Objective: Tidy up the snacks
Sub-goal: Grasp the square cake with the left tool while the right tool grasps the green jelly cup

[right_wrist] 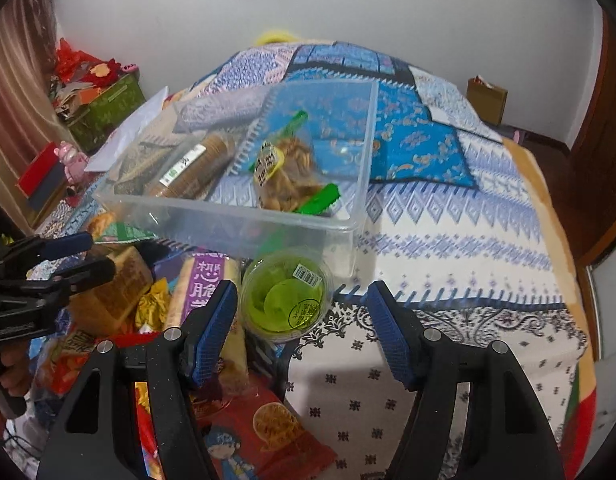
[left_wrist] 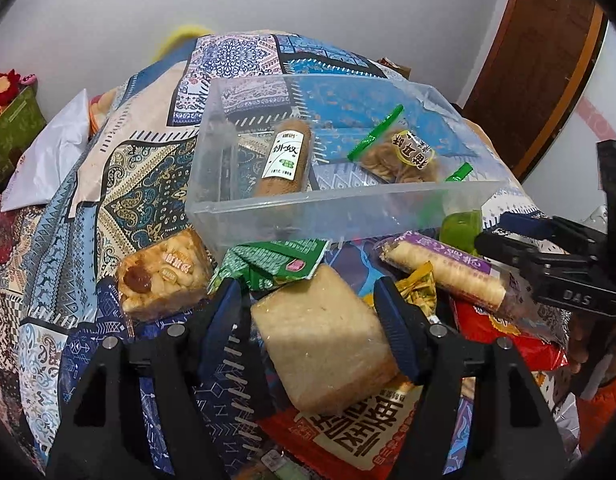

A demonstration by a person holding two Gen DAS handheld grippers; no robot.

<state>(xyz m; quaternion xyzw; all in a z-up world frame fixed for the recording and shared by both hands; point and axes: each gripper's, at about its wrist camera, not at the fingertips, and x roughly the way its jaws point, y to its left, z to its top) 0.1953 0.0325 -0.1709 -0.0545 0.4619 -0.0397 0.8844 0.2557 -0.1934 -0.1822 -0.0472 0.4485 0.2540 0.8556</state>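
A clear plastic bin (left_wrist: 268,208) (right_wrist: 347,184) stands on the patterned bedspread and holds a brown biscuit roll (left_wrist: 286,158) (right_wrist: 192,168) and a zip bag of cookies (left_wrist: 403,156) (right_wrist: 286,176). In front of it lies a pile of snacks. My left gripper (left_wrist: 309,304) is open, its fingers on either side of a wrapped tan cake block (left_wrist: 323,340). My right gripper (right_wrist: 302,308) is open just short of a green lidded cup (right_wrist: 286,296), which also shows in the left wrist view (left_wrist: 459,228).
In the pile are a peanut brittle square (left_wrist: 162,276), a green packet (left_wrist: 276,262), a purple cracker roll (left_wrist: 443,268) (right_wrist: 204,288), gold candy (left_wrist: 417,286) and red packets (left_wrist: 355,428) (right_wrist: 268,436). Boxes (right_wrist: 108,108) stand left of the bed; a wooden door (left_wrist: 535,60) is at right.
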